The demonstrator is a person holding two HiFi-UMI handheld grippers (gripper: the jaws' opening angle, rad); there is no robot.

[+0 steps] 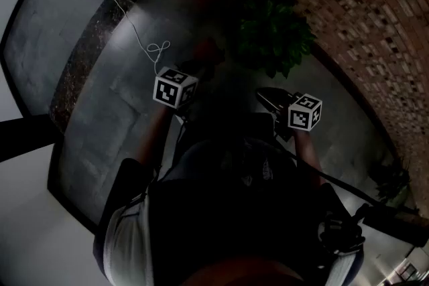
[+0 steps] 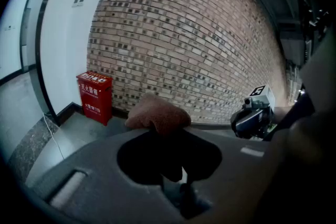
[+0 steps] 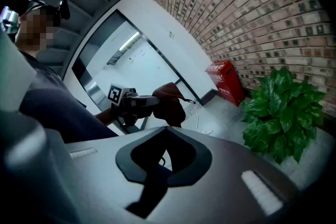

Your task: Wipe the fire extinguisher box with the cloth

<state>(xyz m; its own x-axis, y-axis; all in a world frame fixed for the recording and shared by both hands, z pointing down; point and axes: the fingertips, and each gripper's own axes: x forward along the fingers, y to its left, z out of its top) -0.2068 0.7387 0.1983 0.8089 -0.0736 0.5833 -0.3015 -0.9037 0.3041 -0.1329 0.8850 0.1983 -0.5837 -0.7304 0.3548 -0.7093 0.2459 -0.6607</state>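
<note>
The left gripper [image 2: 159, 132] has its jaws clamped on a bunched, brownish-pink fuzzy cloth [image 2: 157, 114], which bulges above the jaw tips. Ahead and left of those jaws, the red metal fire extinguisher box [image 2: 95, 97] stands upright against the brick wall [image 2: 199, 34]. Its long axis is vertical and its white-lettered front faces the gripper. The right gripper [image 3: 167, 132] has its jaws together, empty.

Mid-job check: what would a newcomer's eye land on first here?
The red box stands on the floor against the brick wall. Closer in, a brown cloth is pinched in the left tongs, and a leafy green plant stands by the same wall.
</note>
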